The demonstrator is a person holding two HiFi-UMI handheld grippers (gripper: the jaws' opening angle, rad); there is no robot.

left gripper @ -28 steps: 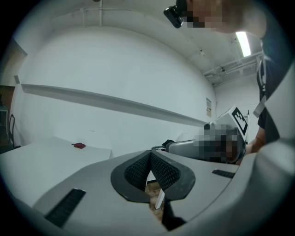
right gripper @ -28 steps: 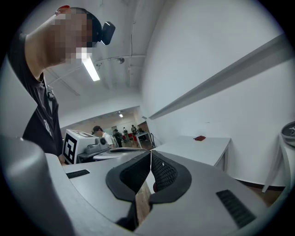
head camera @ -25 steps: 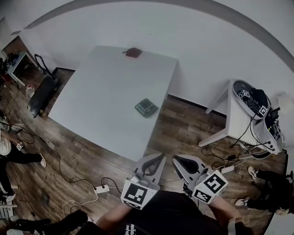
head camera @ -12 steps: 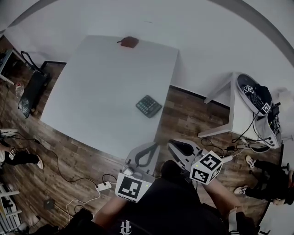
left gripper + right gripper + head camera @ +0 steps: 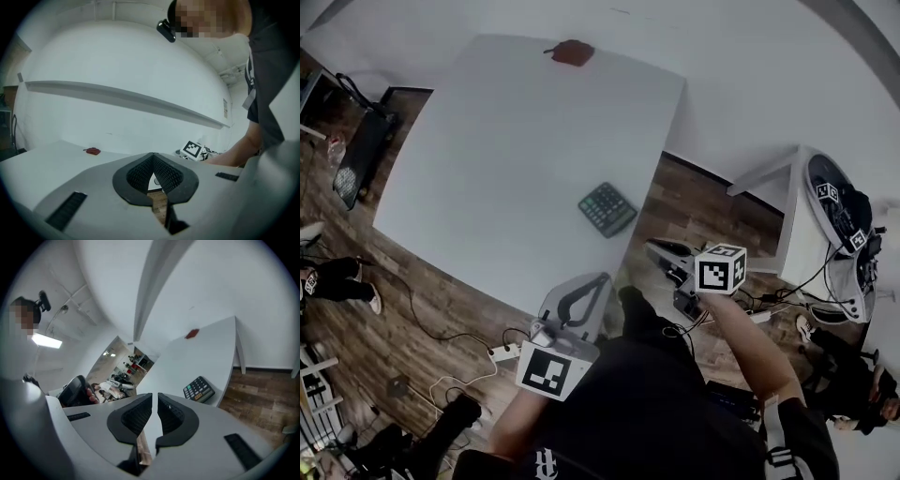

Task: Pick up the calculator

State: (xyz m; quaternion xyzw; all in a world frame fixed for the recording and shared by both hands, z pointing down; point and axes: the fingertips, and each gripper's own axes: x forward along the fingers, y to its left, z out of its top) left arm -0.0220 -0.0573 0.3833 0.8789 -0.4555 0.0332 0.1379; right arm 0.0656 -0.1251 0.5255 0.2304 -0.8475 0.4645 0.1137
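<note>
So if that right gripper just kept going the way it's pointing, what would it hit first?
Probably the white table, near its front edge. In its own view, the right gripper aims at bare tabletop just beside the calculator, not squarely at it. Depth is hard to judge, so that is a guess.

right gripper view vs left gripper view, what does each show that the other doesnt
Only the right gripper view shows the calculator, lying near the edge of the white table. Only the left gripper view shows a marker cube and the person's forearm. Both show the table and the small red object on it.
</note>
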